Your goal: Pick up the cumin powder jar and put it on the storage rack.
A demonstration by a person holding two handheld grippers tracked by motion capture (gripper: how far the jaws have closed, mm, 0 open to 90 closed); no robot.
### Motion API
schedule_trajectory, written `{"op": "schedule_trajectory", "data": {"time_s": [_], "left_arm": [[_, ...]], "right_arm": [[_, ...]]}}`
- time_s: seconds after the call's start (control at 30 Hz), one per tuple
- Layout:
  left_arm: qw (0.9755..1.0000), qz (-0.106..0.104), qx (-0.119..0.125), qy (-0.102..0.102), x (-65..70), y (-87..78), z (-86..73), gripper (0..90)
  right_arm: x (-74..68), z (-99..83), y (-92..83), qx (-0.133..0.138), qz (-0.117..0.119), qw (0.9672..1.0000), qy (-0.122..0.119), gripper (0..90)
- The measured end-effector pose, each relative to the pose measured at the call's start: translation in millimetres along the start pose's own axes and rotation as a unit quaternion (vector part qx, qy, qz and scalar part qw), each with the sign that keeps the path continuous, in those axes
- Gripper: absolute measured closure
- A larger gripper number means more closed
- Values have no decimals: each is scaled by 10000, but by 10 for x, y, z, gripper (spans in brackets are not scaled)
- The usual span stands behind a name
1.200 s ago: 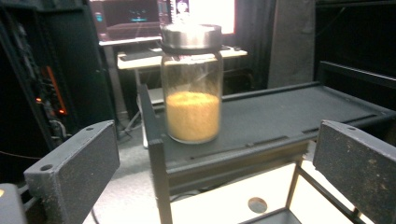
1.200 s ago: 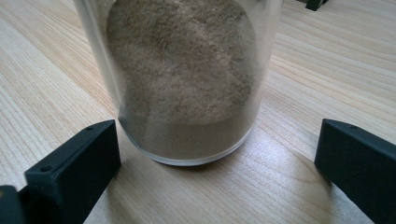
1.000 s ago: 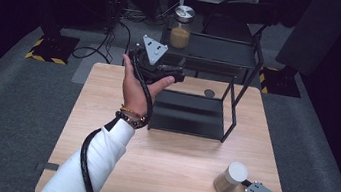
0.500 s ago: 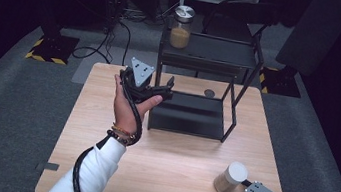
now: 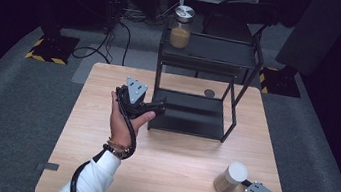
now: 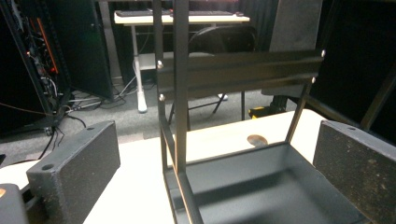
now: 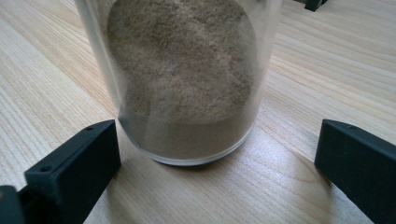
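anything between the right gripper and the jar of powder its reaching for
Nothing. In the right gripper view, bare wood of the table separates the open right gripper from the jar, which stands just ahead of the jaws, untouched.

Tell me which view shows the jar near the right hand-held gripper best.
The right gripper view: the jar of brown powder stands close up between open jaws, its contents plain. The high view shows it small, lid and all.

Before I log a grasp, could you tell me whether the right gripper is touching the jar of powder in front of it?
Apart. In the right gripper view, the right gripper stands open, bare wood showing between each jaw and the jar.
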State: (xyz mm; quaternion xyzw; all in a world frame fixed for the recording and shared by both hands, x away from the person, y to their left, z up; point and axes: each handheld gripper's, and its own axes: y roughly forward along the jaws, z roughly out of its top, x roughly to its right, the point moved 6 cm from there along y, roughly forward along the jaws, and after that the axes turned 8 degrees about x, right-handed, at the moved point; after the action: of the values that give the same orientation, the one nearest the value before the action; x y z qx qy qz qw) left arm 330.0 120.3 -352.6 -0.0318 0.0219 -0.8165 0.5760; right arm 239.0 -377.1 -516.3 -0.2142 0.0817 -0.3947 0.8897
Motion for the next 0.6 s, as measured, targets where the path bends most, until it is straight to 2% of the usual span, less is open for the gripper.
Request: {"op": "schedule_trajectory", "data": {"time_s": [0.33, 0.43, 0.6], "left_arm": [[9997, -118, -206, 52, 36, -49, -237, 4], [9995, -198, -253, -14, 40, -71, -300, 4], [9988, -308, -371, -12, 54, -102, -401, 4]], "right_arm": [[-4, -1, -1, 7, -7, 10000, -15, 0], [-5, -2, -2, 8, -8, 10000, -16, 0], [-10, -4, -3, 16, -19, 10000, -31, 0]]}}
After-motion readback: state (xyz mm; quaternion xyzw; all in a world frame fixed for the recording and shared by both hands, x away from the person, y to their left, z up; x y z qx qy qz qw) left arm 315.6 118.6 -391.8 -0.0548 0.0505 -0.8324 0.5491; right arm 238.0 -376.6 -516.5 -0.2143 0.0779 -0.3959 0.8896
